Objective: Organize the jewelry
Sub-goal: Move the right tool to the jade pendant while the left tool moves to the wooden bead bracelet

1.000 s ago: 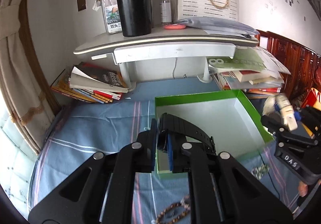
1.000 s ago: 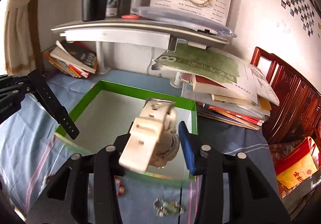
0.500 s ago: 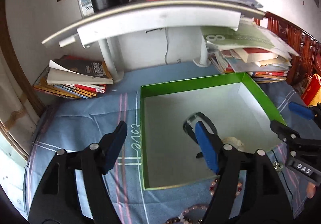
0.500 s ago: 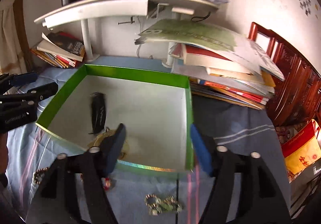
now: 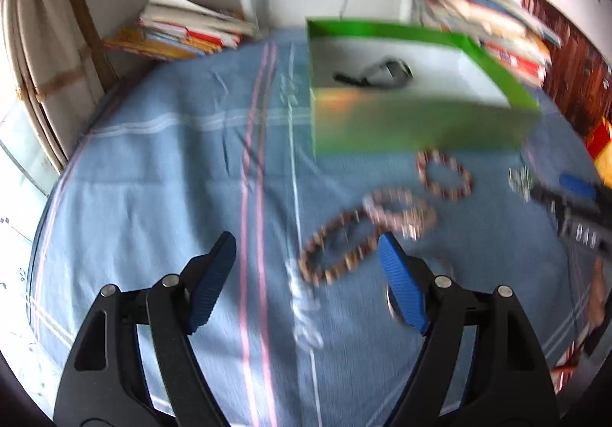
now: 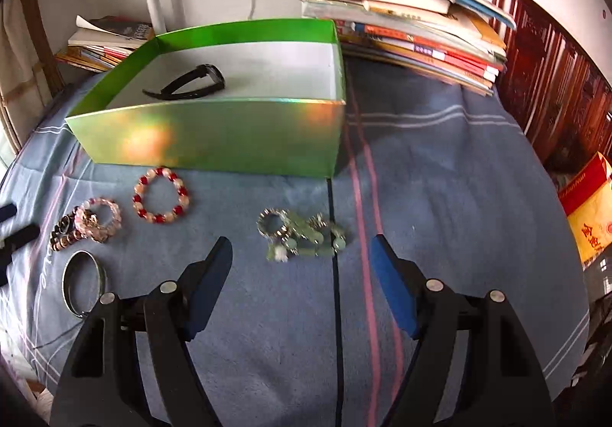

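Both grippers have dropped toward the bracelets, jaws wide.

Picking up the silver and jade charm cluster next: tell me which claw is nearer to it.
Right. The right claw hangs open just short of the charm cluster. The left claw sits over the brown bead bracelet, with the cluster off to its right.

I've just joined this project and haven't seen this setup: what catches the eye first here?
The shiny green cardboard box stands out at the back of the blue striped cloth, with a black wristwatch lying inside. In front of it sits a red-and-pink beaded bracelet, then a silvery jade-green trinket cluster to its right.
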{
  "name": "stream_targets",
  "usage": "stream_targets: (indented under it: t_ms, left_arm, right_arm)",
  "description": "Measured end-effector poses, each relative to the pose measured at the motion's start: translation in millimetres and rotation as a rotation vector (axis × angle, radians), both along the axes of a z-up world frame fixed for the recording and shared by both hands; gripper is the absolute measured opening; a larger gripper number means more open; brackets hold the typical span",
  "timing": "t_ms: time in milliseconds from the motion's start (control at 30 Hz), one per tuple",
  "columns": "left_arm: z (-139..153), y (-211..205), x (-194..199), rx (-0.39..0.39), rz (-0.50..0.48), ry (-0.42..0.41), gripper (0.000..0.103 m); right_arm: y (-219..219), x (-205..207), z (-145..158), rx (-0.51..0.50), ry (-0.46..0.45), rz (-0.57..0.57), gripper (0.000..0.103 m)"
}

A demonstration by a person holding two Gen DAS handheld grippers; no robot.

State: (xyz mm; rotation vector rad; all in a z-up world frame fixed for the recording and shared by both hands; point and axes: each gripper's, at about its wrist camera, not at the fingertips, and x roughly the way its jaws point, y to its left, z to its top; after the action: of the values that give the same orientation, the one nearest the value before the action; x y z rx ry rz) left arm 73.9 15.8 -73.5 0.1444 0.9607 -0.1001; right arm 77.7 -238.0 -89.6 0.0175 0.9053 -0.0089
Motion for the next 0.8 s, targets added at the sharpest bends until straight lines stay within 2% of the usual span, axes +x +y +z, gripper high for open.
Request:
stream_targets:
  t_ms: [67,100,133,200,367,500,567,633,667,800]
  left_arm:
    - [-10,-6,-10,0.01,-0.041,0.037,0.066]
    - [-15,-10,-13,0.012,-0.063,0.062,0.056]
    - [-21,-13,-15,0.007,-0.082,0.091,0.05]
    - [-25,-15,-15,-0.017,-0.092,0.109,0.045]
    - [-27,-12,-13,-0.043,-0.088,0.116,0.045]
    - [-20,4,-10,-0.056,-0.046,0.081,0.046]
    - [-17,14,-8,-0.06,-0.016,0.069,0.046]
    - [-14,24,-4,-0.058,0.014,0.059,0.046]
    - [-14,28,-2,-0.057,0.03,0.058,0.046]
    - [-19,35,1,-0.057,0.046,0.076,0.046]
  right_arm:
    - [-2,-2,-3,0.009,0.006,-0.002,0.073]
    - [-2,-2,-5,0.008,0.01,0.001,0.073]
    - [-1,-1,-7,0.007,0.012,0.002,0.073]
    - [-1,0,-8,0.013,0.012,0.005,0.073]
    - [5,1,-7,0.021,0.007,0.029,0.073]
    - [3,5,-9,0.026,0.011,0.017,0.073]
    - [-2,8,-8,0.041,0.007,-0.009,0.069]
    - [-10,9,-5,0.066,0.002,-0.044,0.056]
    - [-14,10,-4,0.071,-0.004,-0.06,0.053]
    - [-22,16,-7,0.056,0.009,-0.104,0.05]
